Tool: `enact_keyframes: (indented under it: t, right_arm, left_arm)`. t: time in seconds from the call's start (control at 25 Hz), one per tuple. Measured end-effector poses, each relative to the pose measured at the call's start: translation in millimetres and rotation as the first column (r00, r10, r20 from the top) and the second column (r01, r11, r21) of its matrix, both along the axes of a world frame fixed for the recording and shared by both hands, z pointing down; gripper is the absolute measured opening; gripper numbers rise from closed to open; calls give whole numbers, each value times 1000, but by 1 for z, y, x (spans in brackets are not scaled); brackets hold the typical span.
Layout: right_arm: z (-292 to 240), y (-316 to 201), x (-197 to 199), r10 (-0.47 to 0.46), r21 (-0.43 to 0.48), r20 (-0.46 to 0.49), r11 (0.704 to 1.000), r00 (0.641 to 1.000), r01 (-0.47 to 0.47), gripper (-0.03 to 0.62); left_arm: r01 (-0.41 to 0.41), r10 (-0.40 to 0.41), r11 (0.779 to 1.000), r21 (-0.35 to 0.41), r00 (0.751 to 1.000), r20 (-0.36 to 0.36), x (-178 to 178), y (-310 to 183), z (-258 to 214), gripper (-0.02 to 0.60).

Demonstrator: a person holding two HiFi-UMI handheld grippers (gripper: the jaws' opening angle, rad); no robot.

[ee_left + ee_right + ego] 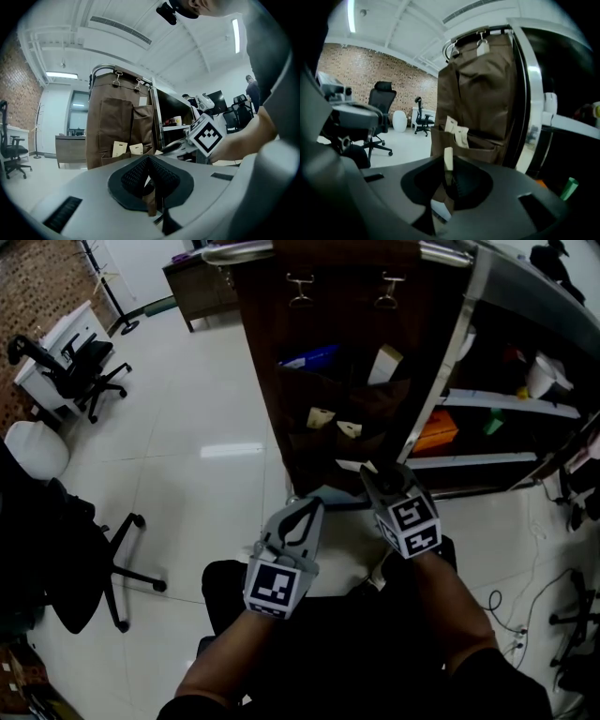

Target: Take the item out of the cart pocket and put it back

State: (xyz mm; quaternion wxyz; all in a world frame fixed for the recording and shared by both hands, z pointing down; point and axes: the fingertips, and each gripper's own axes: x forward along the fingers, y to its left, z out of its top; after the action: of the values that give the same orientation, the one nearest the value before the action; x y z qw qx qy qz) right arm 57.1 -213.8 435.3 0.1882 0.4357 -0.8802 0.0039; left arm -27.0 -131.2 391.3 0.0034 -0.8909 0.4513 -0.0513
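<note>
My right gripper (377,480) is clamped on a small card (448,160), out of the cart pocket (480,143). My left gripper (302,514) is closed, empty. Next, I think, the card slides back in.

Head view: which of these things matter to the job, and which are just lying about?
In the job: right gripper, the card in its jaws, the cart pocket.
Lying about: office chair, orange box.

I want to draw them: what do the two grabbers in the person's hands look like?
The left hand-held gripper and right hand-held gripper are grey with black jaws, and each carries a white cube with black square markers. No sleeves show at the wrists.
</note>
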Motion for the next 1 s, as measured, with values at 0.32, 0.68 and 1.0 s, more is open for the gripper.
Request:
enact_keyframes:
  t: [0.32, 0.68, 1.0]
  right_arm:
    - [-71, 77, 13, -13, 22, 98, 1000, 995, 11, 75]
    - [-38, 107, 6, -31, -54, 100, 998, 994, 37, 75]
    - [-29, 102, 5, -37, -51, 99, 998, 994, 42, 75]
  left_arm:
    - [-6, 6, 1000, 4, 1000, -20, 1, 2, -4, 0]
    - [-17, 18, 1000, 12, 1000, -20, 2, 6, -7, 0]
    - [-31, 32, 999, 14, 999, -15, 5, 9, -7, 0]
